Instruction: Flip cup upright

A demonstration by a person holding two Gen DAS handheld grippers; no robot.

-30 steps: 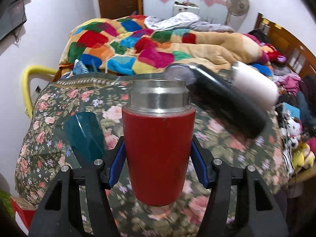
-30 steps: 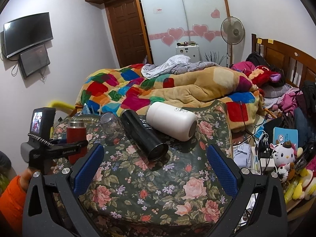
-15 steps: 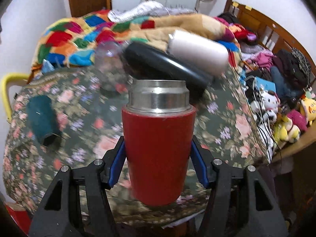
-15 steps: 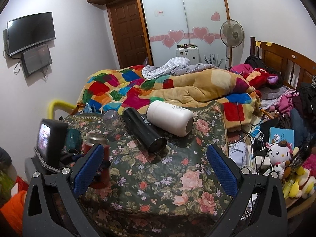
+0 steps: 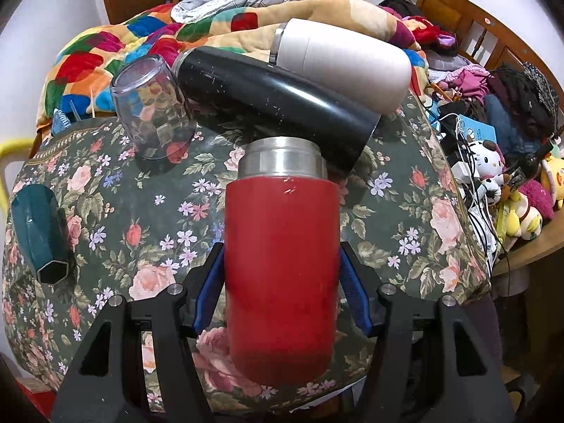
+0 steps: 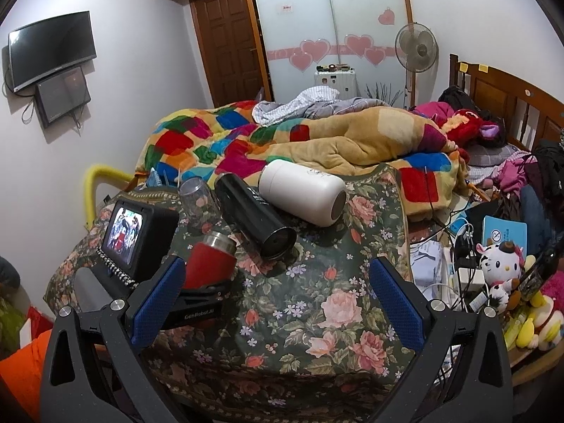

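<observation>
My left gripper (image 5: 280, 292) is shut on a red cup with a steel rim (image 5: 282, 264) and holds it over the near part of the floral table (image 5: 405, 190). In the right wrist view the red cup (image 6: 211, 261) is tilted, rim up and to the right, in the left gripper (image 6: 197, 299). My right gripper (image 6: 278, 306) is open and empty above the table's front edge. A black flask (image 5: 275, 102), a white flask (image 5: 342, 63) and a teal cup (image 5: 38, 232) lie on their sides. A clear glass (image 5: 151, 120) stands upside down.
A bed with a patchwork quilt (image 6: 246, 141) lies behind the table. Cables, a blue box and plush toys (image 6: 497, 268) crowd the right side. A yellow chair back (image 6: 102, 176) stands at the table's left.
The left gripper has moved with the red cup toward the table's front, nearer the right gripper, and tipped downward so the view looks down on the table. The right gripper has barely moved.
</observation>
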